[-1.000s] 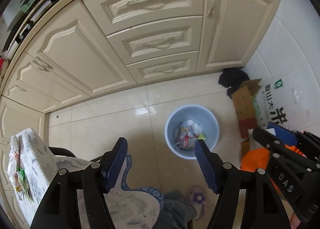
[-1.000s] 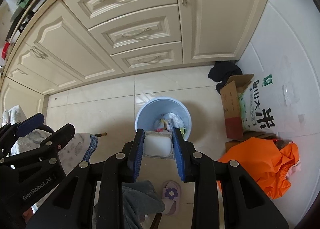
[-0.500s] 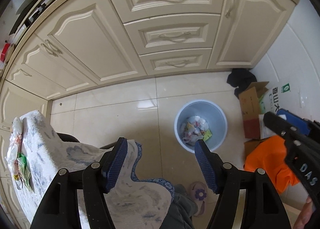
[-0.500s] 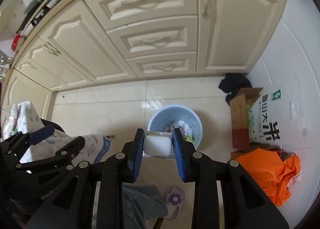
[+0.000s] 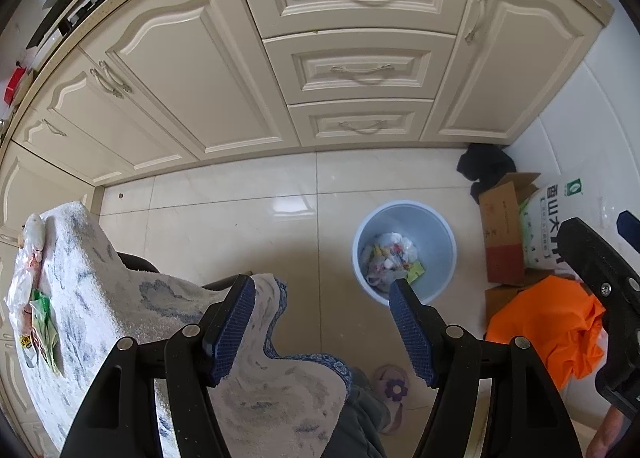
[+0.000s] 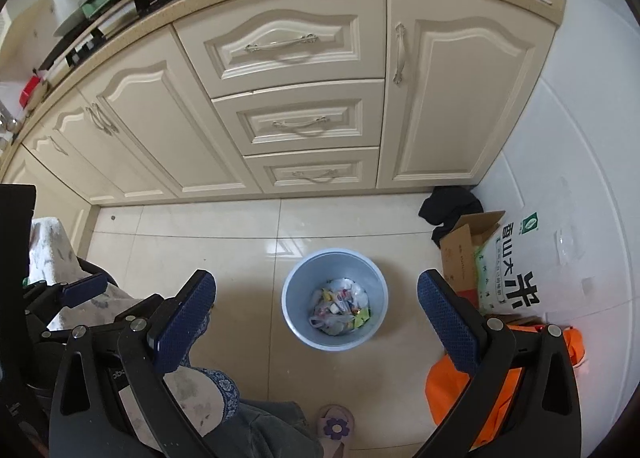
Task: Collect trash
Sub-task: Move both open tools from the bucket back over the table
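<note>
Fingers (image 6: 448, 322) of the right gripper (image 6: 316, 322), just sprung wide and empty above the blue bin (image 6: 334, 300) on the floor, should clear it before turning back toward trash on the cloth-covered bench (image 5: 100, 298); left gripper (image 5: 320, 322) half-open, empty.

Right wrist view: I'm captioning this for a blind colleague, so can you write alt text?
The right tool, its blue-padded jaws just opened wide and holding nothing, hangs over a round pale-blue plastic trash bin with crumpled wrappers at its bottom, on a beige tiled floor. Cream kitchen cabinets stand behind; a crumpled orange bag and a brown cardboard box lie right.
</note>
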Available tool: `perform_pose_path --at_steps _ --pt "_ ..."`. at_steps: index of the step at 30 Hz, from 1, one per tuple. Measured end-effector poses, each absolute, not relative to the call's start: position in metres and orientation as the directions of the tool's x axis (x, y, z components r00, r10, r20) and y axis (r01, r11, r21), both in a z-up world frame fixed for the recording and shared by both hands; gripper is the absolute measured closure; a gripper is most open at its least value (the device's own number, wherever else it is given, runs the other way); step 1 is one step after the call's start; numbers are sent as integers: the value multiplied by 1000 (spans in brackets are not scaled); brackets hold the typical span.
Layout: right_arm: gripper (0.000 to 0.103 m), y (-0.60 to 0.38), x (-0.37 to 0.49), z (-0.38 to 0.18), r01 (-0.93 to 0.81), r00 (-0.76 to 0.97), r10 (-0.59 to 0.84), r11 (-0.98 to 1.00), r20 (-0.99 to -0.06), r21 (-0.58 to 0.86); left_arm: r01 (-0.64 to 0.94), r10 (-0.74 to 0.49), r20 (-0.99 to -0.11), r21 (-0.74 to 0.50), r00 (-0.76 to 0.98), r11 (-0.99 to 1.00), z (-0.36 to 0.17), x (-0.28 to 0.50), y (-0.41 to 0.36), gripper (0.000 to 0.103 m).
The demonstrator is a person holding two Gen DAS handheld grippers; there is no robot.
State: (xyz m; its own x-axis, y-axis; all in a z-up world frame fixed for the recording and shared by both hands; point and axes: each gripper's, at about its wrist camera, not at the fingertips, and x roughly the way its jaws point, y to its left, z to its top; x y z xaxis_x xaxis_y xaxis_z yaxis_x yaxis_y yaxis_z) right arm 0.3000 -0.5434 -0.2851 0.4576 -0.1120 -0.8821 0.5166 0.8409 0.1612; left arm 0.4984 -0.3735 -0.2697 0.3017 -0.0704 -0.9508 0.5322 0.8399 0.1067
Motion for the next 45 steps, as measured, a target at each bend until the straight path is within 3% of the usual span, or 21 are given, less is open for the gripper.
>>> perform_pose_path --at_steps 13,26,45 --pt "1 -538 294 -286 526 426 -99 836 -899 157 526 -82 -947 99 310 845 -257 492 -362 38" --pt "1 -517 279 -260 519 426 -115 843 -897 139 516 -126 -923 86 363 852 -205 448 -315 38" --pt "1 -378 306 -196 307 511 -21 938 -859 159 295 -102 -887 40 450 955 -125 402 -122 37"
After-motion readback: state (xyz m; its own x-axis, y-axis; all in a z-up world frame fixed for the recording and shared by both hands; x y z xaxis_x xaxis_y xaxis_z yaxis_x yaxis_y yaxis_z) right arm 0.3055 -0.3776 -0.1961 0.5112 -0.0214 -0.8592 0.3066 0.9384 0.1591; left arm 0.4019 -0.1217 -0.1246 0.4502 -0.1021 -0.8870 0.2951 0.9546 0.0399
